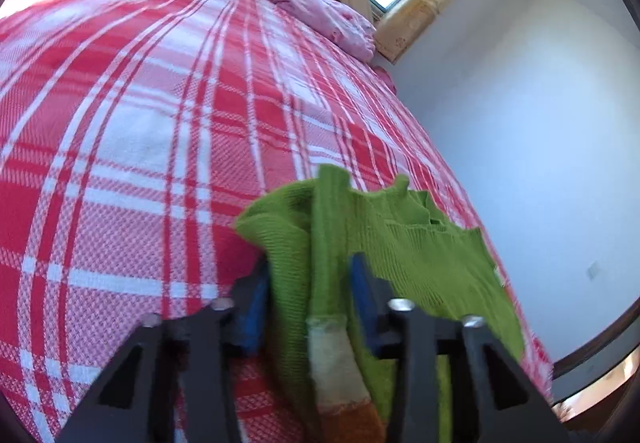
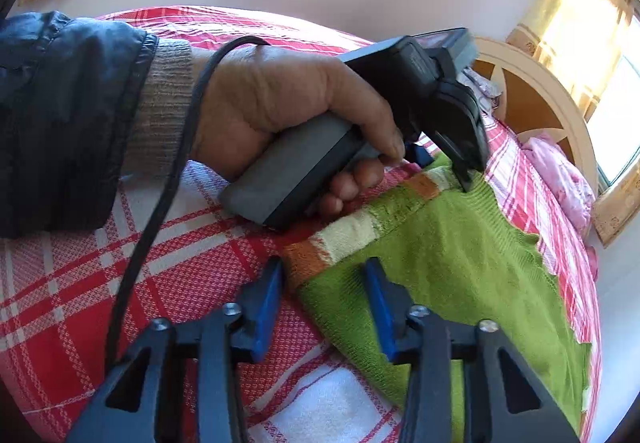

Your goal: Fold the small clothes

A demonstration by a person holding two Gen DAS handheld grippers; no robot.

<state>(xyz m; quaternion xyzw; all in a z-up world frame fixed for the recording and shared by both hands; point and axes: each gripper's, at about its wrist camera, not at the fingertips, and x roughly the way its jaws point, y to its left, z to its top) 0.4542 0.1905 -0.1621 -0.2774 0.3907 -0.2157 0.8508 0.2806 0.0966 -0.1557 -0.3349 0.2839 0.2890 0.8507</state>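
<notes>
Gripping the green sweater (image 1: 420,243) at lower centre, the left gripper (image 1: 310,279) should lift evenly; the right gripper (image 2: 324,303), unclenched, straddles the hem corner.

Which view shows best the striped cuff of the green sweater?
The right wrist view: the striped cuff lies flat there, its orange and cream bands showing along the green sweater. The left wrist view shows only a bunched piece between the left tool's pads.

The green garment (image 2: 460,263) is ribbed matt knit (cream and orange bands), the bedspread (image 1: 140,143) coarse woven cloth.
</notes>
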